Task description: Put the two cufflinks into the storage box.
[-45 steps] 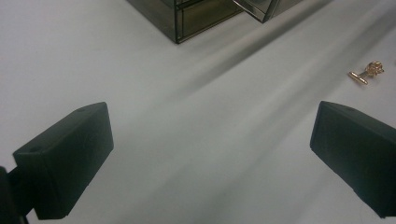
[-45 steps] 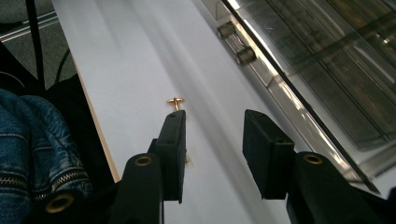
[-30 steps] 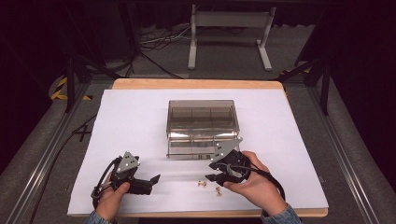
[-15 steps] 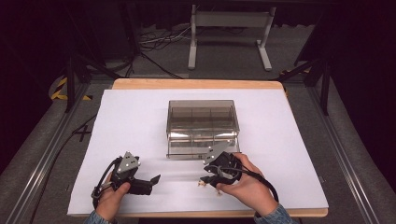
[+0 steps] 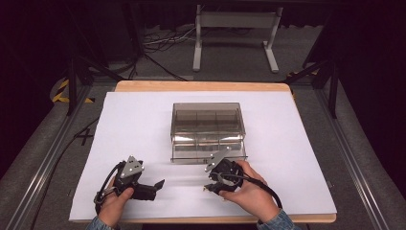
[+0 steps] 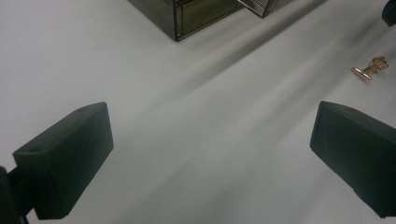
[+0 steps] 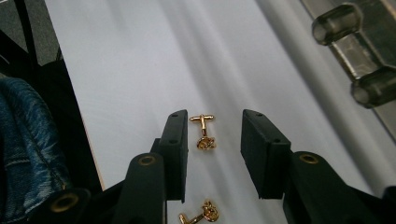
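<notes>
Left tongs (image 5: 160,183) idle, jaws wide apart, nothing between them, low over the white paper-covered tabletop (image 5: 134,124).

Right tongs (image 7: 212,135) have just been closing. They straddle a small gold knot-headed metal cufflink (image 7: 203,133) lying on the paper, pads not yet touching. A second gold cufflink (image 7: 198,215) lies just beside it.

Judgement: light, rigid, slick metal, likely to skid or flip. Best pinched across the knot head.

Beyond, a clear smoky plastic drawer box (image 5: 207,129).

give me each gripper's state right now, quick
left gripper: open, nothing between its jaws, held above the white sheet.
right gripper: open, jaws just been closing around a gold cufflink, pads not yet touching it.
</notes>
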`<move>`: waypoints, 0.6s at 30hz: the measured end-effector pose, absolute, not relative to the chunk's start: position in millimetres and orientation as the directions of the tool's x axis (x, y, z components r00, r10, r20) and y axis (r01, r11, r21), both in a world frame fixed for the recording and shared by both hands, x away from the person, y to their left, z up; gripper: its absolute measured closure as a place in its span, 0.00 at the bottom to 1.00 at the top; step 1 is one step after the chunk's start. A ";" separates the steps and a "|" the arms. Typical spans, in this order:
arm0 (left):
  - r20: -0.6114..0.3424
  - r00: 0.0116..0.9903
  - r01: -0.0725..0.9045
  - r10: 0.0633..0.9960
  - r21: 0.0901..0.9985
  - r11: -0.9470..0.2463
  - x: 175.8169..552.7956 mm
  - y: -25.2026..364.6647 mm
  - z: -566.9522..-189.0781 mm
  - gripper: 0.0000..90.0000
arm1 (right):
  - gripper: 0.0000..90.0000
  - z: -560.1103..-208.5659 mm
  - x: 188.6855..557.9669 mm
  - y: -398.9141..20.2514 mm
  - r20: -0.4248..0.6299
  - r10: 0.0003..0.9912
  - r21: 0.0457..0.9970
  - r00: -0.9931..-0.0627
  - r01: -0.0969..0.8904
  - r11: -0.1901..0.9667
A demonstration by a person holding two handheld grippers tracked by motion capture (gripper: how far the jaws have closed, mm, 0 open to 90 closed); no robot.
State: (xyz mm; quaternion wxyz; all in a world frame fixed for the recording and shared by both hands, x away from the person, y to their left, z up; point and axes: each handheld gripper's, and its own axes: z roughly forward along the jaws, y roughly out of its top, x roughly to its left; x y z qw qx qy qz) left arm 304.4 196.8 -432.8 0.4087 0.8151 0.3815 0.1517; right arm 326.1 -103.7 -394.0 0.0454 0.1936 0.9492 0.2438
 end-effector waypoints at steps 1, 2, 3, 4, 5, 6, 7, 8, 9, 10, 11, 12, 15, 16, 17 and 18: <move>-0.065 0.663 0.498 0.746 0.782 -0.375 304.3 196.7 -432.8 0.00 | 0.69 -395.6 326.2 -103.1 0.007 0.392 0.479 -0.920 0.348 0.806; -0.063 0.662 0.498 0.746 0.781 -0.376 304.3 196.7 -432.8 0.00 | 0.69 -397.1 326.6 -102.8 0.009 0.391 0.473 -0.920 0.349 0.809; -0.064 0.662 0.498 0.747 0.781 -0.376 304.3 196.7 -432.8 0.00 | 0.69 -398.5 326.9 -102.6 0.007 0.392 0.472 -0.920 0.349 0.810; -0.063 0.662 0.498 0.746 0.781 -0.376 304.3 196.7 -432.7 0.00 | 0.70 -399.6 326.9 -102.2 0.009 0.395 0.471 -0.919 0.352 0.809; -0.062 0.663 0.498 0.746 0.781 -0.377 304.3 196.7 -432.7 0.00 | 0.70 -400.9 327.2 -101.9 0.009 0.394 0.467 -0.919 0.353 0.811; -0.062 0.663 0.498 0.746 0.781 -0.377 304.3 196.7 -432.7 0.00 | 0.70 -400.9 327.2 -101.9 0.009 0.394 0.467 -0.919 0.353 0.811; -0.062 0.663 0.498 0.746 0.780 -0.378 304.3 196.7 -432.7 0.00 | 0.71 -402.4 327.5 -101.6 0.011 0.391 0.464 -0.920 0.351 0.813; -0.063 0.663 0.499 0.746 0.780 -0.378 304.3 196.6 -432.8 0.00 | 0.71 -403.6 327.8 -101.2 0.010 0.392 0.462 -0.920 0.352 0.814; -0.063 0.663 0.499 0.746 0.780 -0.378 304.3 196.6 -432.8 0.00 | 0.71 -404.6 328.0 -100.8 0.013 0.392 0.458 -0.920 0.354 0.815; -0.063 0.663 0.499 0.746 0.780 -0.378 304.3 196.6 -432.8 0.00 | 0.71 -405.4 328.2 -100.6 0.011 0.391 0.456 -0.920 0.352 0.817; -0.063 0.664 0.499 0.745 0.779 -0.379 304.3 196.6 -432.8 0.00 | 0.71 -406.3 328.3 -100.3 0.011 0.392 0.453 -0.920 0.354 0.818; -0.062 0.664 0.499 0.745 0.779 -0.379 304.3 196.5 -432.9 0.00 | 0.71 -407.2 328.7 -100.1 0.018 0.391 0.451 -0.920 0.356 0.818; -0.061 0.664 0.499 0.745 0.779 -0.381 304.4 196.5 -432.9 0.00 | 0.72 -410.0 329.1 -99.0 0.019 0.386 0.444 -0.922 0.354 0.823; -0.060 0.664 0.498 0.745 0.779 -0.382 304.4 196.4 -432.9 0.00 | 0.73 -411.2 329.5 -98.5 0.022 0.386 0.440 -0.922 0.356 0.824; -0.060 0.665 0.499 0.745 0.777 -0.383 304.4 196.4 -432.9 0.00 | 0.73 -412.0 329.9 -98.4 0.027 0.385 0.435 -0.923 0.357 0.826; -0.058 0.665 0.498 0.745 0.777 -0.384 304.5 196.2 -433.0 0.00 | 0.73 -412.6 330.0 -98.1 0.031 0.385 0.431 -0.922 0.360 0.828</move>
